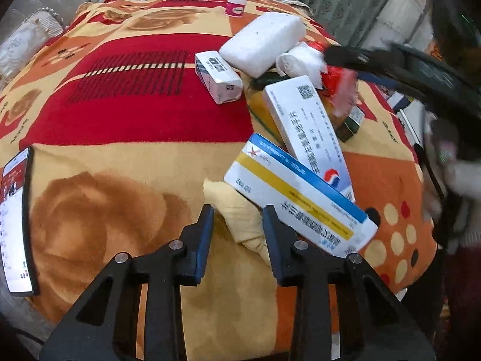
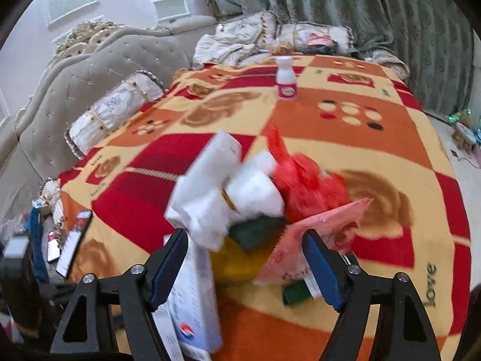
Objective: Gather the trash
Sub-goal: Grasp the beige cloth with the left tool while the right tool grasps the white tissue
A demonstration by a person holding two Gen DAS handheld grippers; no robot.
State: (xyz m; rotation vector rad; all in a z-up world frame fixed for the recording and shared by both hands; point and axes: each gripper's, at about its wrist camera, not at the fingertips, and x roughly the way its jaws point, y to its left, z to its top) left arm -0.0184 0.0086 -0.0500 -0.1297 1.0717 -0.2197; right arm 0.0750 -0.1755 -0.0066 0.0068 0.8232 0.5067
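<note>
The left tongs (image 1: 237, 219) were held open and empty over a fold of the blanket (image 1: 120, 114), just short of the blue-and-yellow box (image 1: 300, 201); the right tongs (image 2: 245, 240) were spread wide, empty, around the heaped tissue (image 2: 210, 198), red bag (image 2: 303, 180) and pink wrapper (image 2: 312, 234). Collection was judged barely begun: no bin was seen, and the trash lay piled on the bed. A small bottle (image 2: 286, 78) and phone (image 1: 16, 219) stood well apart, the overlapping boxes crowding any grasp.

A home bedroom: blanket-covered bed (image 2: 375, 156), tufted headboard (image 2: 99, 69), pillows (image 2: 114, 108), green curtains (image 2: 375, 9).
</note>
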